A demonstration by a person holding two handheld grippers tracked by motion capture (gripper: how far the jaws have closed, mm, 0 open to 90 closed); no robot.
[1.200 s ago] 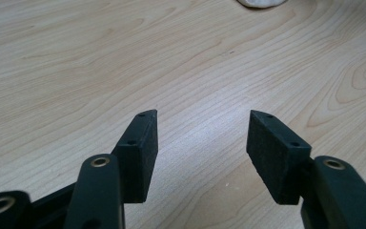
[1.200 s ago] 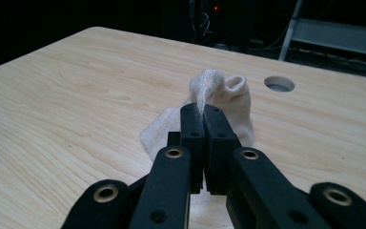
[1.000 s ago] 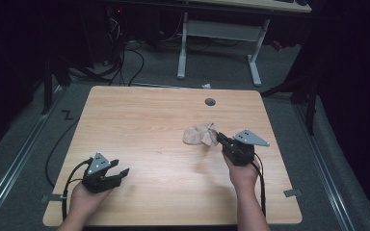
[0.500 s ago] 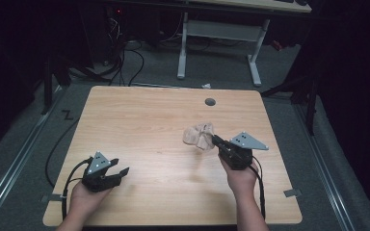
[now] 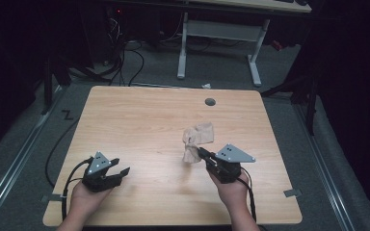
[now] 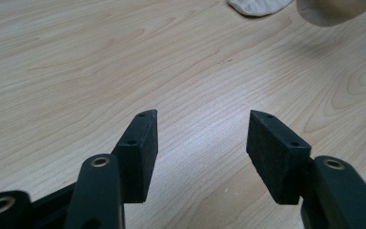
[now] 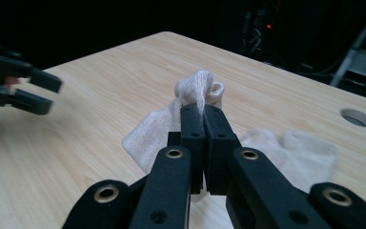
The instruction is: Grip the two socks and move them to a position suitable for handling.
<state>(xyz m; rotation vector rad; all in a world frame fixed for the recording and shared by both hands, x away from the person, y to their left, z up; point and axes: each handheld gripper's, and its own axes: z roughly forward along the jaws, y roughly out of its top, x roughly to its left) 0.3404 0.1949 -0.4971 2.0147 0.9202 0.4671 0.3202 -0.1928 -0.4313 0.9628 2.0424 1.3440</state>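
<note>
The right gripper (image 5: 203, 153) is clenched on a beige sock (image 5: 191, 154), its 2 black jaws pressed together with a fold of the knit fabric pinched between the tips. In the right gripper view that sock (image 7: 171, 125) hangs from the jaw tips, bunched above them and trailing down to the left, lifted off the wooden table (image 5: 139, 120). A second beige sock (image 5: 201, 132) lies flat on the table just beyond the held one, toward the far right part of the tabletop; the right gripper view shows it (image 7: 298, 152) blurred, to the right of the jaws. A round grommet hole (image 5: 210, 101) sits near the table's far edge. The left gripper (image 5: 119, 171) rests near the table's near left corner, held in the person's left hand (image 5: 84, 199), well apart from both socks. Its jaws stand released, with bare wood between the 2 pads (image 6: 145, 143) in the left gripper view.
</note>
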